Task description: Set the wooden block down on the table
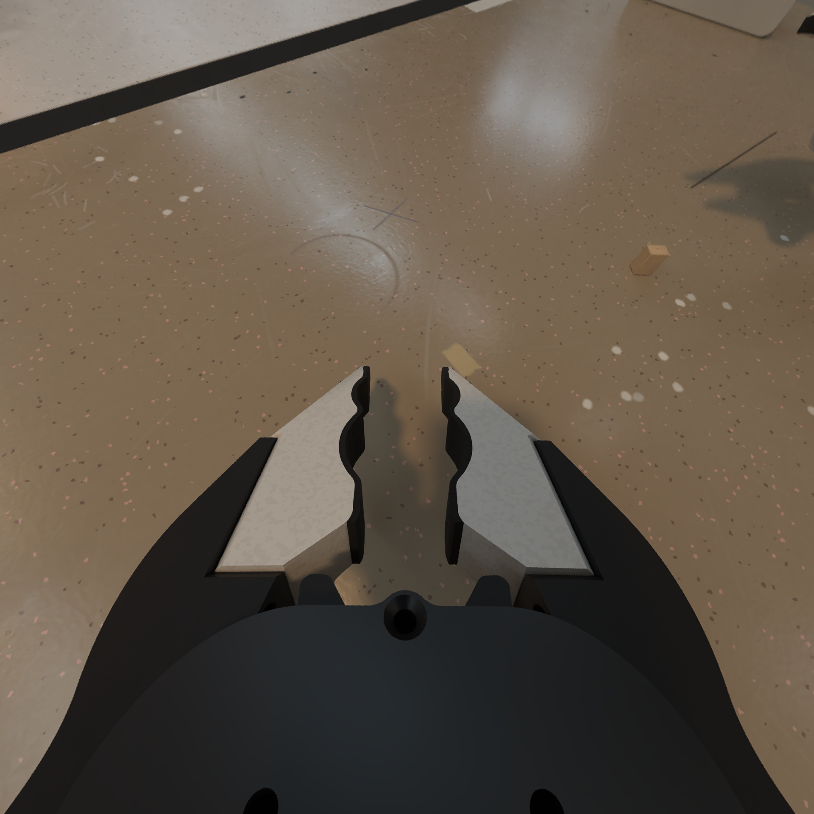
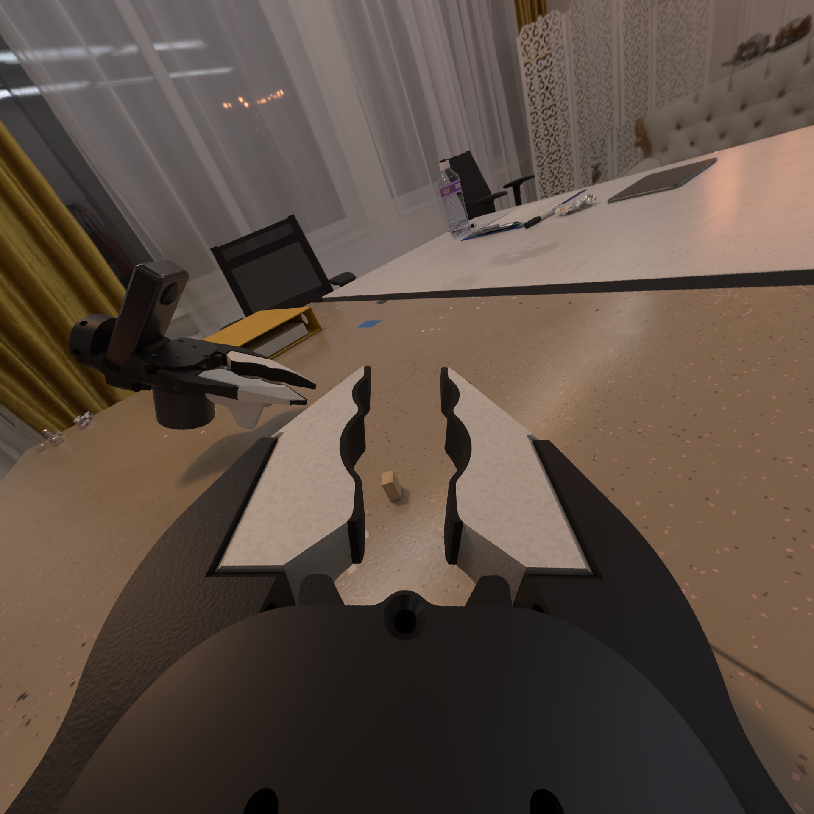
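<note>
Wooden block [image 2: 392, 485] lies on table [image 2: 616, 418], touching neither tongs. We see right tongs [image 2: 405, 374] spread, empty, above block; left tongs [image 1: 405, 374] spread, empty, well apart from block. We judge placing done; only retreat left.

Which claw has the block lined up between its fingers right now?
The right claw: the block lies on the table, framed between its open fingers. From the left claw it sits far off right.

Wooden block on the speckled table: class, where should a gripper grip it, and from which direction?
The wooden block lies free on the table. Grip its two long flat sides across the narrow width, descending from above; the open right gripper looks best placed.
</note>
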{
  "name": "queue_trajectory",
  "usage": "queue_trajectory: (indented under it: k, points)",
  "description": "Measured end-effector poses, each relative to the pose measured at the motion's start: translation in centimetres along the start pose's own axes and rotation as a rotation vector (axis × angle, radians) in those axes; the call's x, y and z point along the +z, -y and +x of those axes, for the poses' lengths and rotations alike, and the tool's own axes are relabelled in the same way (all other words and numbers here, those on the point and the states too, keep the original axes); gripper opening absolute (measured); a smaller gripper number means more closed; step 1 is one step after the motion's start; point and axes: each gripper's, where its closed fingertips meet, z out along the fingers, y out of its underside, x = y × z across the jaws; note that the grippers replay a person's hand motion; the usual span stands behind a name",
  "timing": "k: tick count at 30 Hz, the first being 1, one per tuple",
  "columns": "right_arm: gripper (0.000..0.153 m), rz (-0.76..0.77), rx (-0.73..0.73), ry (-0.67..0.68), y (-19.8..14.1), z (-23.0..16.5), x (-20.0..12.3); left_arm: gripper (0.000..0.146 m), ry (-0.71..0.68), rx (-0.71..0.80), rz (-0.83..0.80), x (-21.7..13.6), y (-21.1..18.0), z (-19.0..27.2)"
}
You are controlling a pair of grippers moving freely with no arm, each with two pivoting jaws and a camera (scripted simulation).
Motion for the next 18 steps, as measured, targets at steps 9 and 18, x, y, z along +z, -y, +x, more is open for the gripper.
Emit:
queue_trajectory:
  k: [9, 18]
  points:
    - [0.032, -0.019, 0.012, 0.015, -0.2, -0.1, 0.2, 0.029, -0.026, 0.069, 0.093, -1.0, 1.7, 2.0]
    - [0.030, -0.618, -0.154, 0.122, -8.5, -2.9, 1.0, 0.031, -0.286, 0.327, -0.268, 2.4, -1.3, 10.2]
